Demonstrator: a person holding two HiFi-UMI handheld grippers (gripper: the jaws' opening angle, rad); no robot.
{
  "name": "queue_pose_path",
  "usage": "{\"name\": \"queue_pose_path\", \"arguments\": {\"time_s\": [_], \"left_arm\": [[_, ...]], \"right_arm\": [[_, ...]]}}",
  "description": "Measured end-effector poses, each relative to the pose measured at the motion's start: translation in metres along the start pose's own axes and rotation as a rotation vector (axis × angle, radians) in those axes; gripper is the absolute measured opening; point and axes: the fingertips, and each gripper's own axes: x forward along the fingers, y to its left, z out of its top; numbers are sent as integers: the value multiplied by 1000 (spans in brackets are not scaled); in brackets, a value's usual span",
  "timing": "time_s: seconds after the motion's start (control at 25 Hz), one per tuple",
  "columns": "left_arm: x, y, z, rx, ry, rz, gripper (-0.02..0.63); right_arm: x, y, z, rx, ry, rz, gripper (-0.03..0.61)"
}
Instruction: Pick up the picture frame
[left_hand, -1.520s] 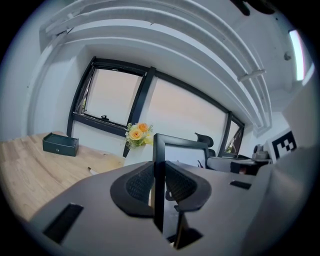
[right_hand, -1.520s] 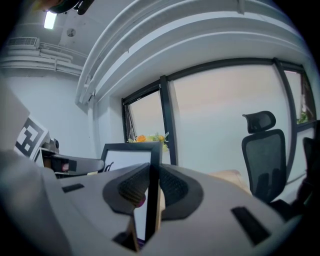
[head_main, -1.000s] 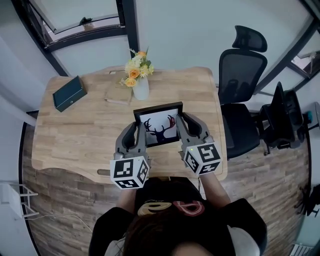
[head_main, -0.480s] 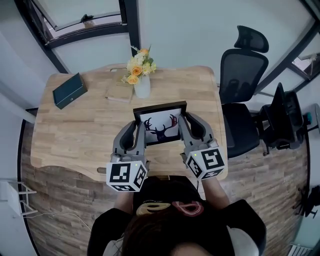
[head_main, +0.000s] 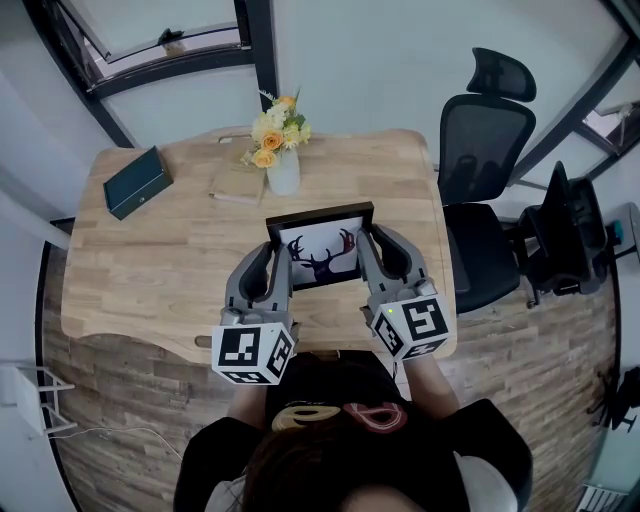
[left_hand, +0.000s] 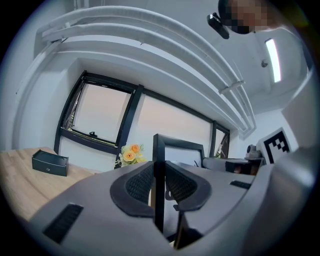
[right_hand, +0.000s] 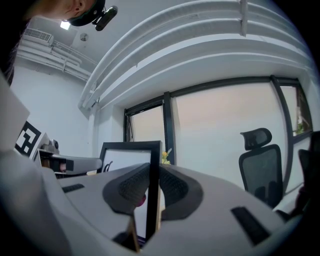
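Observation:
The picture frame (head_main: 320, 250), black-edged with a deer-antler print, is held just above the wooden table (head_main: 150, 270), facing up toward the head view. My left gripper (head_main: 272, 262) is shut on its left edge and my right gripper (head_main: 372, 250) on its right edge. In the left gripper view the frame's black edge (left_hand: 159, 155) runs upright between the ribbed pads (left_hand: 137, 184) of the left gripper (left_hand: 159, 187). The right gripper view shows the frame (right_hand: 125, 160) pinched the same way by the right gripper (right_hand: 152, 187).
A white vase of yellow and orange flowers (head_main: 282, 160) stands just behind the frame, beside a tan notebook (head_main: 235, 187). A dark green box (head_main: 138, 182) lies at the table's back left. A black office chair (head_main: 485, 170) stands to the right of the table.

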Motion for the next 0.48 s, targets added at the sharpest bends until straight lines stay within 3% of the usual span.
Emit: {"name": "queue_pose_path", "arguments": {"time_s": [0.48], "left_arm": [[-1,0,0,2,-1,-22,80]], "right_arm": [[-3,2,0,2,-14,-14,67]]}}
